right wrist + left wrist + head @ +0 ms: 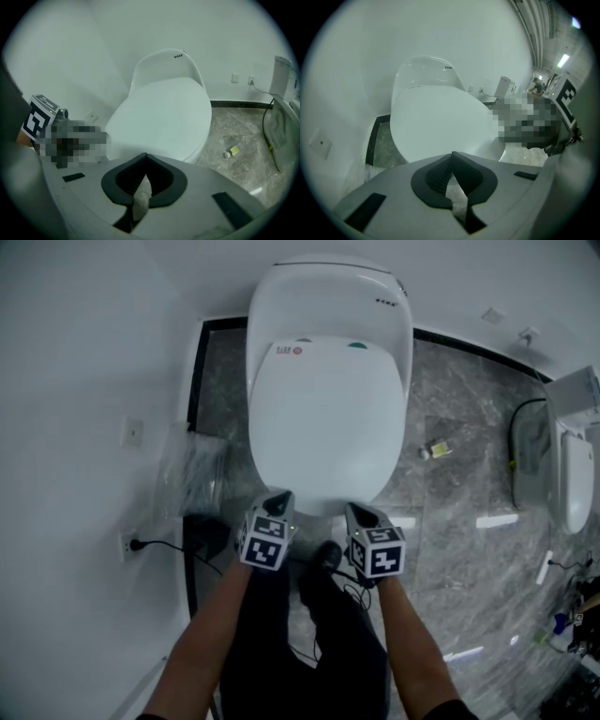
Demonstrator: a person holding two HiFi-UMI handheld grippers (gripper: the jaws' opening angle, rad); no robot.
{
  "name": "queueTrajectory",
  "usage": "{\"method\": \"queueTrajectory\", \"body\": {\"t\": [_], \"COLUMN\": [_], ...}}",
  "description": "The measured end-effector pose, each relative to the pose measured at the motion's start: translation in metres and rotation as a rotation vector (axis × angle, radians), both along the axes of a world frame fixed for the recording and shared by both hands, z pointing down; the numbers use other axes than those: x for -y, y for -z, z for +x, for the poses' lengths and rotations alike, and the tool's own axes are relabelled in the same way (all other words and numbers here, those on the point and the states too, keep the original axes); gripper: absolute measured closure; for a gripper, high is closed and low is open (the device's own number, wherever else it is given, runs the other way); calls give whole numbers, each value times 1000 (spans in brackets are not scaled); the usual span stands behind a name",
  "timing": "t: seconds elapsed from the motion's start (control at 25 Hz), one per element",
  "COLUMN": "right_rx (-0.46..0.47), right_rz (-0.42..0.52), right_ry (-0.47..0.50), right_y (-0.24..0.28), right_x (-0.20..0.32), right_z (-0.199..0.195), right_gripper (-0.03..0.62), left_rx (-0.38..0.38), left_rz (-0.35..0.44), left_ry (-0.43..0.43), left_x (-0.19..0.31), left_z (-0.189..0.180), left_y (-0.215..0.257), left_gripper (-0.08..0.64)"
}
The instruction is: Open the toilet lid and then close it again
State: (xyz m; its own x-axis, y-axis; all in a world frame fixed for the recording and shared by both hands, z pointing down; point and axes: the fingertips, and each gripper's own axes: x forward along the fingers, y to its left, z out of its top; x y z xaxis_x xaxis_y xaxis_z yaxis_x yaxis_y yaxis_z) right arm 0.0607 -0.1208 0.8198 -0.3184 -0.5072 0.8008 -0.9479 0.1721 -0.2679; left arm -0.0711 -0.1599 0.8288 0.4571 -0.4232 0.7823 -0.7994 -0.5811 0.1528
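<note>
The white toilet has its lid [323,423] down flat over the bowl, with the tank [328,292] behind it against the wall. In the head view my left gripper [280,496] and right gripper [357,511] hang side by side just in front of the lid's front edge, both pointing steeply down at it. The left gripper view shows the lid [440,122] close ahead and the left gripper [452,155] with its jaw tips meeting, nothing between them. In the right gripper view the lid [164,117] lies ahead, and the right gripper [145,156] is likewise shut and holds nothing.
A crumpled plastic bag [192,474] sits left of the bowl by the white wall. A small bottle [436,451] lies on the grey marble floor to the right. A second toilet [572,470] stands at the far right. The person's legs and a shoe [326,559] are below the grippers.
</note>
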Motion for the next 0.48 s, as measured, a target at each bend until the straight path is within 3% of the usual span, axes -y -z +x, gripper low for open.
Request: {"method": "queueTrajectory", "body": {"t": [0.32, 0.48], "right_rx": [20, 24], "right_rz": [-33, -7], "right_ry": [-12, -15], "right_y": [-11, -1], "right_x": [0, 1], "right_z": [-2, -2], "right_gripper": [581, 581], "left_rx": [40, 64], "left_rz": [7, 11], "left_ry": [-2, -16], "left_x": [0, 0], "left_z": [-1, 0], "left_y": [-9, -6], "left_gripper": [552, 554]}}
